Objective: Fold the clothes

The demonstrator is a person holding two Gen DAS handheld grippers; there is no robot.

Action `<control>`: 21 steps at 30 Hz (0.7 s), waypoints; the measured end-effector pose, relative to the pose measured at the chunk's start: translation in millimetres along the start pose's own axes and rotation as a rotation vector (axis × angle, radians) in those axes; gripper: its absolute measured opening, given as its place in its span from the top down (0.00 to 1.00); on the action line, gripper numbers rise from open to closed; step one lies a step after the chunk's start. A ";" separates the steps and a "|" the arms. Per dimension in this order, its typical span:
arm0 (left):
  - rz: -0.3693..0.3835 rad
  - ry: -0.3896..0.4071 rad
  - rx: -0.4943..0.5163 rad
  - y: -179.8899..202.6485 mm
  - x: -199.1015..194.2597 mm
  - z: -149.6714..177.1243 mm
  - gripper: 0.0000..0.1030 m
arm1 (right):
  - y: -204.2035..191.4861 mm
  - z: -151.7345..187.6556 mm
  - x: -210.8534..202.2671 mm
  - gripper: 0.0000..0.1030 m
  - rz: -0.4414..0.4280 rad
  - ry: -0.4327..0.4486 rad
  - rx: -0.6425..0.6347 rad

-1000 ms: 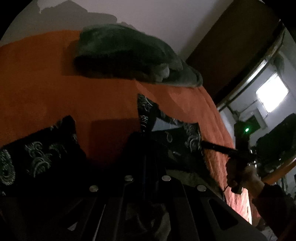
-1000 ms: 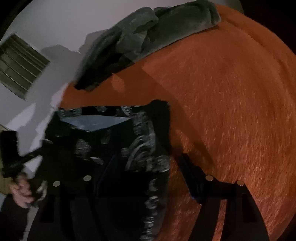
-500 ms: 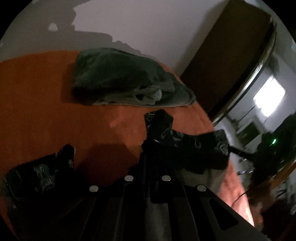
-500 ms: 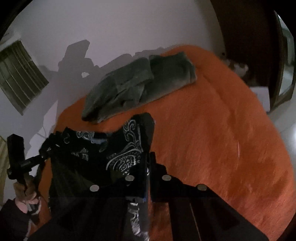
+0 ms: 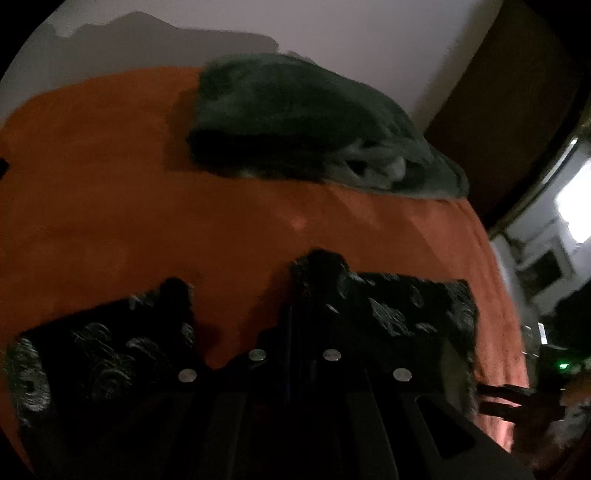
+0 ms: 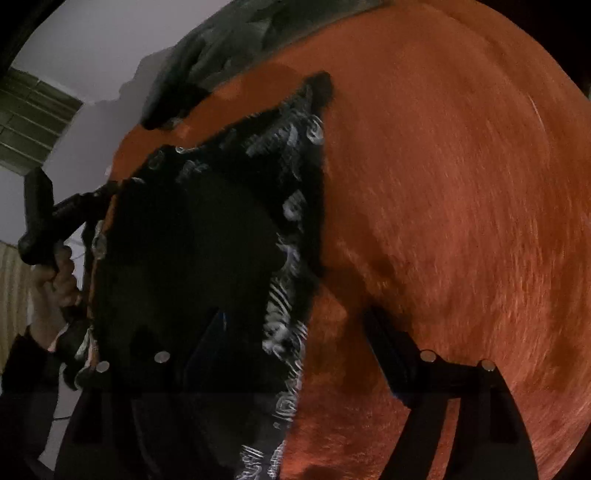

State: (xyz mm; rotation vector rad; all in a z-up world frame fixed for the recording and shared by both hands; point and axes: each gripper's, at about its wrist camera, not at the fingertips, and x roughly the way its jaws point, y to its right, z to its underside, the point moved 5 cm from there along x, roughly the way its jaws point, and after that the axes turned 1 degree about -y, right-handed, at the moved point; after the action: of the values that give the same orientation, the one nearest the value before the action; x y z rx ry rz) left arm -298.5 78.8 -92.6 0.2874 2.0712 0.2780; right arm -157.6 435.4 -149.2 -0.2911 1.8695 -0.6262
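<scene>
Bed: orange blanket (image 5: pixel 147 206) lying under patterned black cloth (image 6: pixel 221 229), grey blanket (image 5: pixel 295 122) by the wall (image 5: pixel 332 29).
Left tongs (image 5: pixel 291 317): pinching the cloth.
Right tongs (image 6: pixel 295 343): opening, gripping nothing.

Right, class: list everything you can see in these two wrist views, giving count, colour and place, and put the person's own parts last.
Bed cover: one, orange, under everything.
Patterned garment: one, black with pale swirls, lying on the cover.
Blanket: one, dark grey-green, folded at the far edge by the wall.
Wall: pale, behind the bed.
Vent: one, slatted, on the wall.
Doorway: dark, at the right of the left wrist view.
Left gripper: black, shut on the garment's edge.
Right gripper: black, jaws opening, one finger over the garment.
Hand: holding the left gripper's handle.
</scene>
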 end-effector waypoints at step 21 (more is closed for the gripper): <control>0.098 -0.089 -0.001 15.7 25.2 9.0 0.52 | 10.3 22.2 -35.2 0.75 0.116 0.071 0.099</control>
State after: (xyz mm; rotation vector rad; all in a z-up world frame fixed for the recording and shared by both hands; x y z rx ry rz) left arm -301.5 102.3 -112.6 0.3944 1.9722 0.3205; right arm -122.8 454.6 -133.0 -0.0964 1.9015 -0.6543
